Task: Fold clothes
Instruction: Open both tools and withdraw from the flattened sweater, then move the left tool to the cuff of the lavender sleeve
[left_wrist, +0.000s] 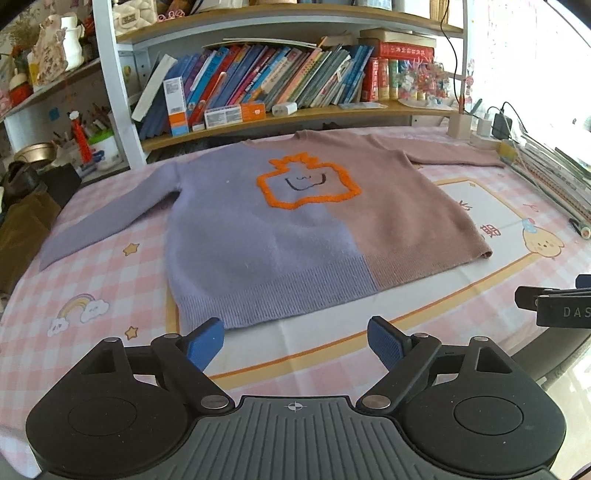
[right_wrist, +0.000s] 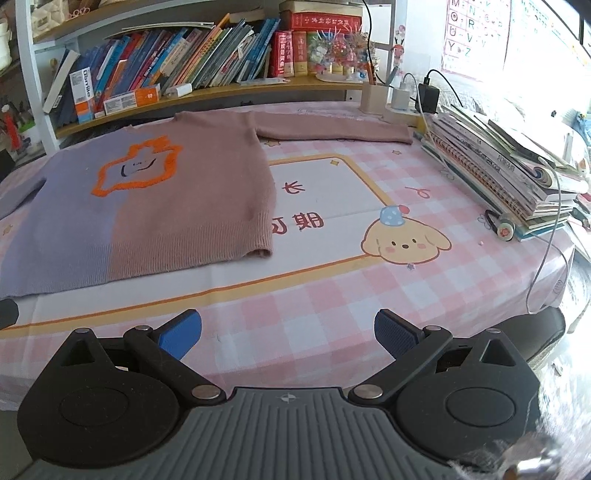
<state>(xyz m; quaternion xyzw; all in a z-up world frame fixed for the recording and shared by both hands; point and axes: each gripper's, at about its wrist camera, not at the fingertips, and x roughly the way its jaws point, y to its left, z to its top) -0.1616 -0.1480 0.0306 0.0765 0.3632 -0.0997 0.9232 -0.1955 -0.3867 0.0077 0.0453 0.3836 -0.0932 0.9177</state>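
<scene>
A knit sweater (left_wrist: 280, 236), lavender on its left half and dusty pink on its right, with an orange outlined figure on the chest, lies flat and face up on the table with both sleeves spread. It also shows in the right wrist view (right_wrist: 155, 206). My left gripper (left_wrist: 295, 343) is open and empty, just short of the sweater's bottom hem. My right gripper (right_wrist: 288, 334) is open and empty over the tablecloth, to the right of the hem. Part of the right gripper (left_wrist: 554, 306) shows at the right edge of the left wrist view.
A pink checked tablecloth (right_wrist: 332, 295) with a puppy print covers the table. A bookshelf (left_wrist: 280, 85) stands behind the sweater. A stack of notebooks (right_wrist: 509, 166), a charger (right_wrist: 424, 96) and a cable (right_wrist: 550, 236) crowd the right side. Clutter sits at far left (left_wrist: 33, 199).
</scene>
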